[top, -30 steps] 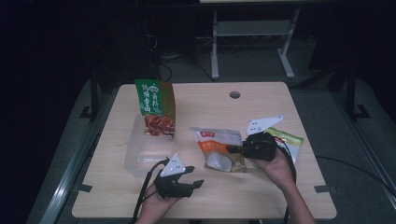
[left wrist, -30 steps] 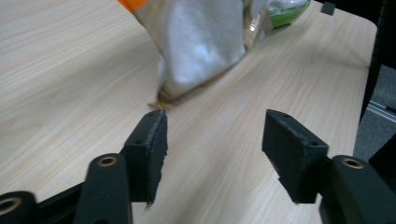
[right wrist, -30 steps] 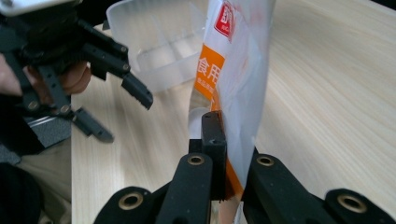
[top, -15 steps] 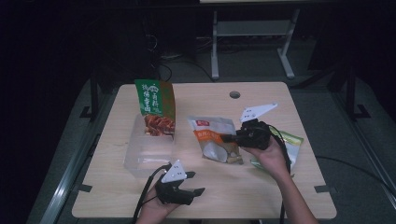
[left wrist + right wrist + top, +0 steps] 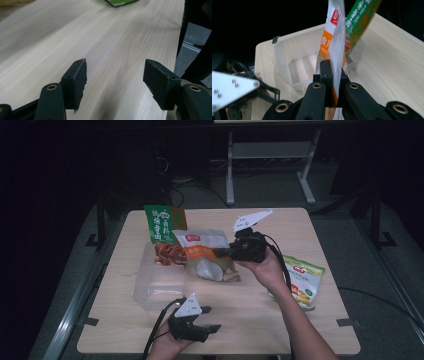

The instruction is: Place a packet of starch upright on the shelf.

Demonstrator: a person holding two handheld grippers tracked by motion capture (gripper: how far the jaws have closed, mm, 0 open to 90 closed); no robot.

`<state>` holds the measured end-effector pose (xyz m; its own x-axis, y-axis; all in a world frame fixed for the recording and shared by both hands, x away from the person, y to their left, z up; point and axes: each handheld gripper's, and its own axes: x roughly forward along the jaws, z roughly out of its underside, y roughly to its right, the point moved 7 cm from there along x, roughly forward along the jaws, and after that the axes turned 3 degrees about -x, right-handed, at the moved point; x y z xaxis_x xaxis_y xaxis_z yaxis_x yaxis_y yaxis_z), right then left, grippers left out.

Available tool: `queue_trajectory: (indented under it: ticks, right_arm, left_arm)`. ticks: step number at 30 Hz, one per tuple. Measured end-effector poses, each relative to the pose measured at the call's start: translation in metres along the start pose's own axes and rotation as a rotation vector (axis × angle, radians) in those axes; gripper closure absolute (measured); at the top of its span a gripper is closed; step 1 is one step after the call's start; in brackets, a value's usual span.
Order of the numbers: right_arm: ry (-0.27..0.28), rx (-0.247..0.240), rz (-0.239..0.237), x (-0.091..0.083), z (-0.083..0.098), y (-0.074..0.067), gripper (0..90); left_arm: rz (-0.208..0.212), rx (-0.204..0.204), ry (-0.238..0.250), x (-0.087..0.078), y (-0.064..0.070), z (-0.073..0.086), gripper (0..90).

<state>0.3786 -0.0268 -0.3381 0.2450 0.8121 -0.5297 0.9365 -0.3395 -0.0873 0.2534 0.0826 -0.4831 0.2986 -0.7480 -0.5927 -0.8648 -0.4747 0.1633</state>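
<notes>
At the left of the pale wooden table [image 5: 320, 235] we see a clear, shallow plastic tub [image 5: 160, 287], and leaning in its far end stands a green snack packet with red food printed on its lower half [image 5: 162, 227]; in the right gripper view that same tub [image 5: 294, 60] lies beyond the jaws with the green packet [image 5: 359, 18] rising above it. Near the table's near edge, just this side of the tub, our left gripper [image 5: 202, 322] rests low in the left hand, its jaws spread wide with nothing between them; they have just been opening a little further, and in the left gripper view the two black pads [image 5: 78, 80] frame bare wood only. Moving right, towards the middle of the table, we have the white and orange snack pouch with a pale round picture on its front [image 5: 207, 255], held just above the right edge of the tub and tilted towards it, its left side overlapping the green packet. Our right gripper [image 5: 225, 252] is clamped tight on the right edge of that pouch, and in the right gripper view the pouch [image 5: 332, 40] stands on edge, pinched between the closed jaws. Further right, near the table's right edge, a light green packet with yellow printing [image 5: 302, 282] lies flat, partly under the right forearm
</notes>
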Motion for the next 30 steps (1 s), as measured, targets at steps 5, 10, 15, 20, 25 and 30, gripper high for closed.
queue_trajectory:
  ticks: [5,10,15,20,25,30]
  right_arm:
    - [0.006,-0.004,-0.027,0.015,-0.017,-0.004,89.8]
    - [0.011,0.001,-0.043,0.026,-0.027,-0.005,89.8]
    - [0.019,0.002,-0.057,0.039,-0.037,-0.006,89.8]
    - [0.026,-0.006,-0.078,0.053,-0.046,-0.008,89.8]
    - [0.019,-0.013,-0.097,0.07,-0.053,-0.011,89.9]
    - [0.035,-0.002,-0.118,0.092,-0.061,-0.014,89.8]
  left_arm:
    - [0.001,0.006,-0.006,0.0,0.0,0.0,35.1]
    - [0.009,0.008,-0.013,0.0,-0.001,0.002,35.1]
    - [0.011,-0.005,-0.002,0.0,-0.001,0.002,35.0]
    - [0.008,-0.003,-0.013,0.0,-0.003,0.004,35.0]
    - [0.007,0.001,-0.01,0.003,-0.002,0.005,34.7]
    - [0.002,-0.001,-0.005,0.004,-0.001,0.006,33.6]
